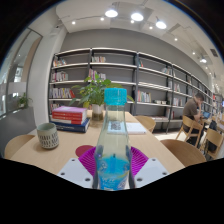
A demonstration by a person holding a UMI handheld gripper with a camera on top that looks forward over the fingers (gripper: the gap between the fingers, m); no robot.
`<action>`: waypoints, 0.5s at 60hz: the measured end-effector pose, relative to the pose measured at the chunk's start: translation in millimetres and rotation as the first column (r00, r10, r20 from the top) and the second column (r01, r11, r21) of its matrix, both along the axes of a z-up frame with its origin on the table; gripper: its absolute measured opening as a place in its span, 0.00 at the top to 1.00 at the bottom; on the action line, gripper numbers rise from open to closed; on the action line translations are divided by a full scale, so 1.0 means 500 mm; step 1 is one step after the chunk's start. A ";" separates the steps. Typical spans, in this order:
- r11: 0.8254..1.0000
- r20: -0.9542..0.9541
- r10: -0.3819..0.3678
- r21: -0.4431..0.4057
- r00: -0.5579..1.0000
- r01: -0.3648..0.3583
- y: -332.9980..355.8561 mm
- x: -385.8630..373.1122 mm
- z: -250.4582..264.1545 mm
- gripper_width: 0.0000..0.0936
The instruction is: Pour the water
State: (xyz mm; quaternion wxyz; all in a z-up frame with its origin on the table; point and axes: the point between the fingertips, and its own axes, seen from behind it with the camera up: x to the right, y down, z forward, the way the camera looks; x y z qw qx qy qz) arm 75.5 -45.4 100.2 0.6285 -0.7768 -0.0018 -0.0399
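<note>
Gripper [112, 168]: level, aimed across the table toward the shelves; both fingers show at the lower centre of the frame, one on each side of the bottle.
Fingers: drawn in against the bottle's sides — pinching it low on its body; magenta pads [86, 158] show on either side, pressed to the plastic.
Bottle [113, 140]: one, clear plastic with a light blue cap, upright, centre of the frame, held between the fingers; its base is hidden behind them, so whether it rests on the table cannot be told.
Table [150, 146]: one, pale wood, spreading from the lower centre to left and right.
Cup [48, 134]: one, patterned, on the table at the left of the frame, well apart from the bottle.
Books [70, 117]: a stack at left centre, red cover on top — the count cannot be told.
Plant [93, 94]: one, green, behind the bottle, just right of the books.
Shelves [140, 78]: long wall unit across the upper middle, holding scattered books.
Chairs [190, 128]: wooden, at the right of the frame; at least two.
Person [192, 108]: one, seated at the far right, near the chairs.
Lights [135, 16]: several round ceiling lamps, upper centre.
</note>
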 end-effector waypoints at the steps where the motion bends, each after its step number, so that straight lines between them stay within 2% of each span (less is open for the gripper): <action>1: 1.000 0.003 -0.001 -0.002 1.000 0.001 0.000 0.000 0.000 0.58; 5: 1.000 0.030 0.003 -0.009 1.000 -0.002 0.006 -0.008 -0.003 0.62; 19: 0.997 0.181 0.009 -0.075 0.983 0.005 0.033 -0.007 0.005 0.62; 30: 0.987 0.504 0.122 -0.152 0.855 -0.051 0.141 -0.033 0.046 0.62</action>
